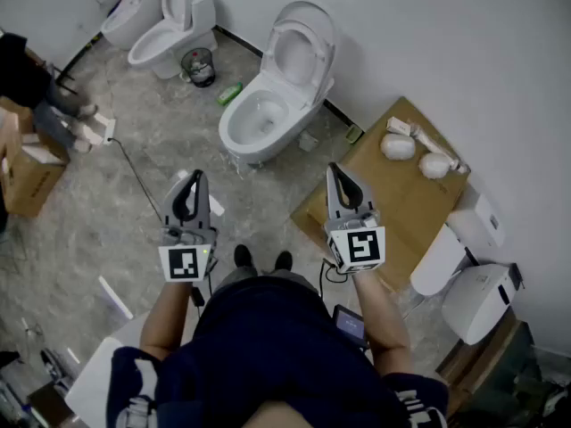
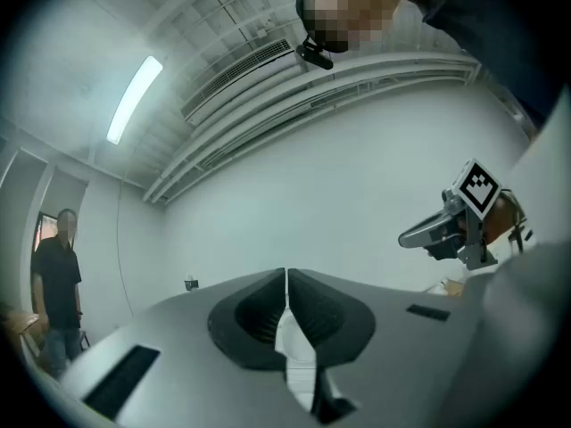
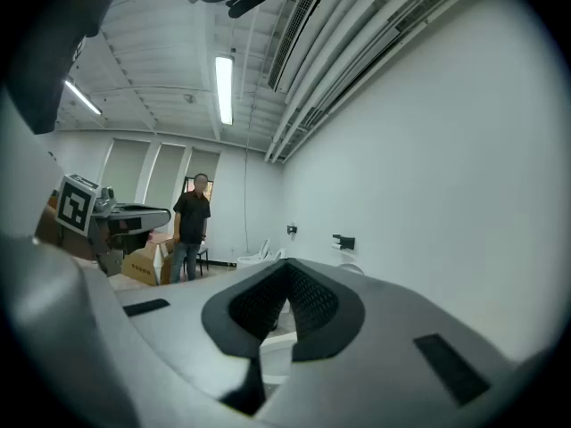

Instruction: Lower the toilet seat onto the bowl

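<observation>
Grey marbled floor (image 1: 134, 194) holds toilet (image 1: 254, 125), seat (image 1: 302, 47) up; left claw (image 1: 194, 176) and right claw (image 1: 334, 169) closed, empty.

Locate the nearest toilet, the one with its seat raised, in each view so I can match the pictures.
Head view: toilet upper centre, against the wall.
Left gripper view: toilet only a white sliver low centre, behind the shut jaws.
Right gripper view: toilet a white patch low centre, below the jaws.
Shared landmark: bystander in dark shirt, at the left in every view.
</observation>
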Available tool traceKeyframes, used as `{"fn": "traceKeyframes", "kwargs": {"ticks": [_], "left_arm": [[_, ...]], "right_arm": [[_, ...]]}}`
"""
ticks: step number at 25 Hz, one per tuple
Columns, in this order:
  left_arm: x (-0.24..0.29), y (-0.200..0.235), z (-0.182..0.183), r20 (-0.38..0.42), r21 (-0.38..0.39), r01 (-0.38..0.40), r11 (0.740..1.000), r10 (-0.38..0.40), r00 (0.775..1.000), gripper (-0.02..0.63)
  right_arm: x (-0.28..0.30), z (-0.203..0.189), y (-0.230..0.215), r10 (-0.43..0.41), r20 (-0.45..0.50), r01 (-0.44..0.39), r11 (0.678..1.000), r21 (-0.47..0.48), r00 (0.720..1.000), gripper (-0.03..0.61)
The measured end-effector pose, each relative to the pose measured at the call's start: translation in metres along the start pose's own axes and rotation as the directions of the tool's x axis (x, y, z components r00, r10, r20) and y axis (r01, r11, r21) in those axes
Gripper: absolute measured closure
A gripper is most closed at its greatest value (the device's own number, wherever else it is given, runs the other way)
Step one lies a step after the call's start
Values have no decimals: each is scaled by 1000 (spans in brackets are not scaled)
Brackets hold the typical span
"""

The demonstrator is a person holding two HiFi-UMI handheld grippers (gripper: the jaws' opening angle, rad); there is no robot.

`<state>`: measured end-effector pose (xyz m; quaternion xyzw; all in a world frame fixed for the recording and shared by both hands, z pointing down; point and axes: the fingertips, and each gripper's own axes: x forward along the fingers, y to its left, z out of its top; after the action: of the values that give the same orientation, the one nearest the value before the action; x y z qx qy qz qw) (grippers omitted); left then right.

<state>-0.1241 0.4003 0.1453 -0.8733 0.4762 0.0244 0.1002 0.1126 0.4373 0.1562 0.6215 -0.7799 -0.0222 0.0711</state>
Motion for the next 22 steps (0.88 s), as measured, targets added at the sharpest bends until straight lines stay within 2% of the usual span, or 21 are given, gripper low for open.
{"fn": "traceKeyframes", "kwargs": {"ticks": [22], "left_arm": [[-13, -2, 0, -2, -28, 0, 1000, 0, 1000, 581]], "right_arm": [[-16, -2, 14, -1, 8, 1, 1000, -4, 1000, 560]]}}
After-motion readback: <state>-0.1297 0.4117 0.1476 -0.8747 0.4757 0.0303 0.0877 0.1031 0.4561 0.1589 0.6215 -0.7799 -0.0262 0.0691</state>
